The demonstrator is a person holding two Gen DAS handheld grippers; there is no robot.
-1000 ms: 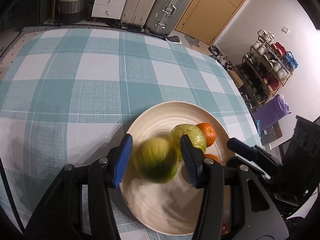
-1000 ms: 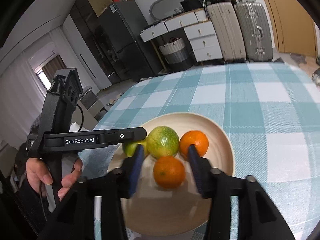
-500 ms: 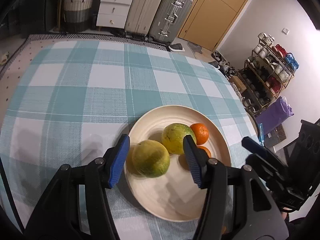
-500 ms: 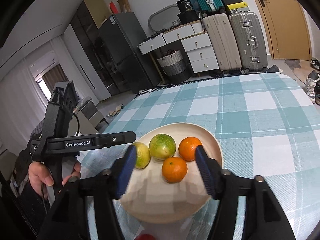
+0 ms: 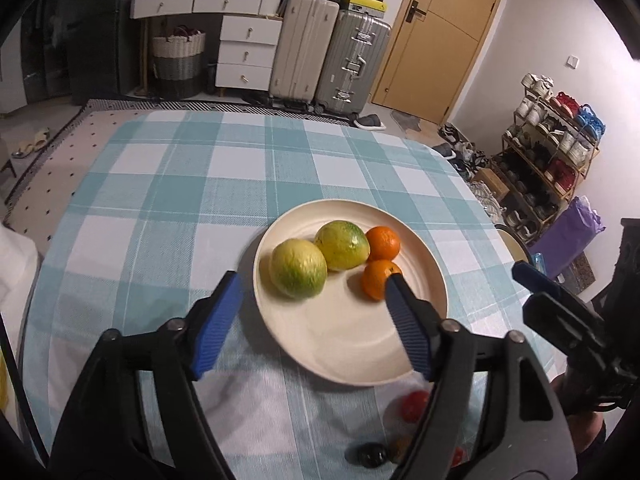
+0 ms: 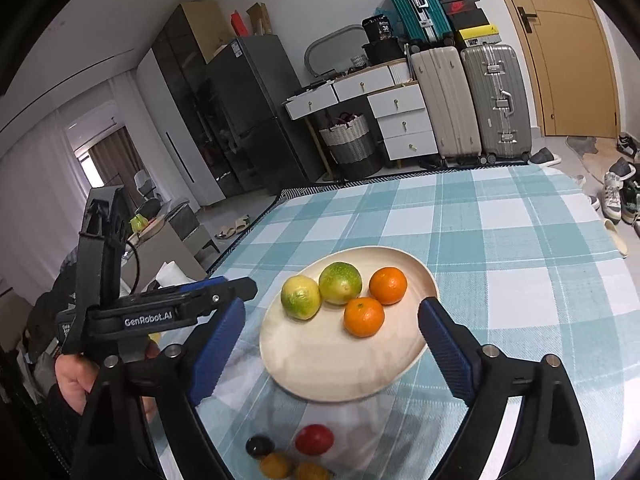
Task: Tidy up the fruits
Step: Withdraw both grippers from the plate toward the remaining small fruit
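A cream plate [image 5: 344, 344] [image 6: 328, 368] on the checked tablecloth holds two green-yellow citrus fruits [image 5: 298, 267] [image 6: 301, 297] and two oranges [image 5: 383, 243] [image 6: 363, 317]. My left gripper [image 5: 314, 322] is open and empty, raised above the plate's near edge. My right gripper [image 6: 328, 354] is open and empty, raised above the plate. Small fruits lie on the cloth in front of the plate: a red one [image 6: 314, 439] [image 5: 414, 406], a dark one [image 6: 259, 445] [image 5: 372, 454] and two yellow-orange ones [image 6: 276, 465].
The table edge drops to the floor on the left and far sides. A shoe rack [image 5: 552, 148] stands to the right. Suitcases [image 6: 472, 100] and drawers [image 6: 400, 120] stand beyond the table. A chair [image 6: 176, 224] is to the left.
Both grippers have opened wider and drawn back and up from the plate. The green fruit and the orange that sat between the fingers now rest free on the plate.
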